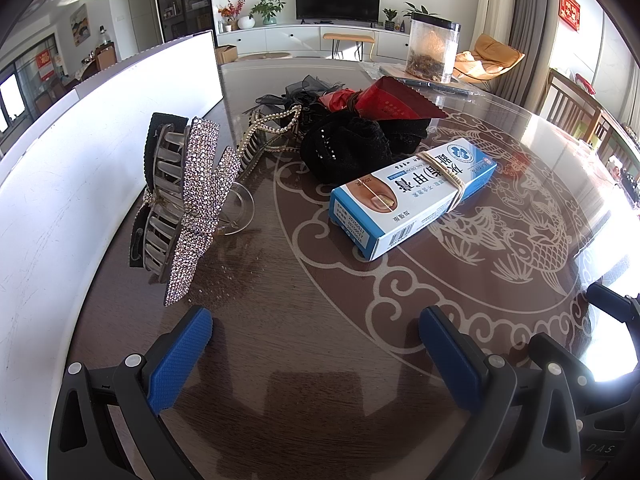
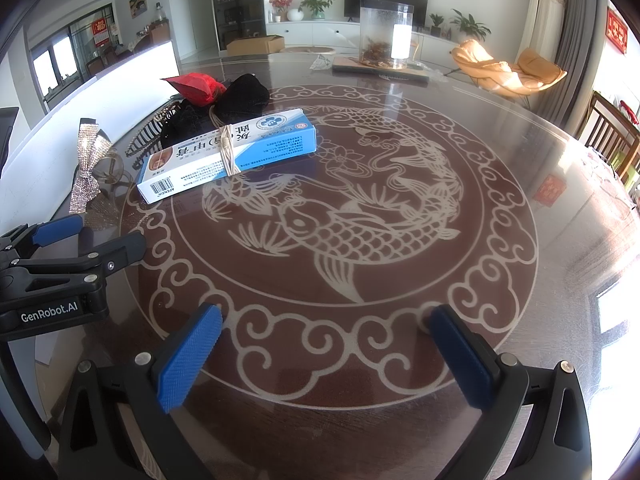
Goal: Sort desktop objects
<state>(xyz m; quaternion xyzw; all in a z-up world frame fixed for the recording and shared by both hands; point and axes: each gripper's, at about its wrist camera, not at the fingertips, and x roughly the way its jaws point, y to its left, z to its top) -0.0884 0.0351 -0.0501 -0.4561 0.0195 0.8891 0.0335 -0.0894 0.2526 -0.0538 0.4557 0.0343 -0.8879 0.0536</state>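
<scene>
A blue and white medicine box (image 1: 412, 196) with rubber bands round it lies on the dark round table (image 1: 312, 344); it also shows in the right wrist view (image 2: 228, 154). A rhinestone bow hair claw (image 1: 188, 204) stands left of it, by a white board (image 1: 72, 184). Behind lie a pearl comb clip (image 1: 264, 128), black fabric pieces (image 1: 348, 152) and a red pouch (image 1: 384, 100). My left gripper (image 1: 316, 340) is open and empty, short of the box and the claw. My right gripper (image 2: 324, 344) is open and empty over the fish pattern, right of the left gripper (image 2: 84, 236).
A clear jar (image 2: 386, 36) on a flat board stands at the table's far side. Wooden chairs (image 2: 612, 136) stand at the right edge. The white board (image 2: 80, 112) runs along the table's left side.
</scene>
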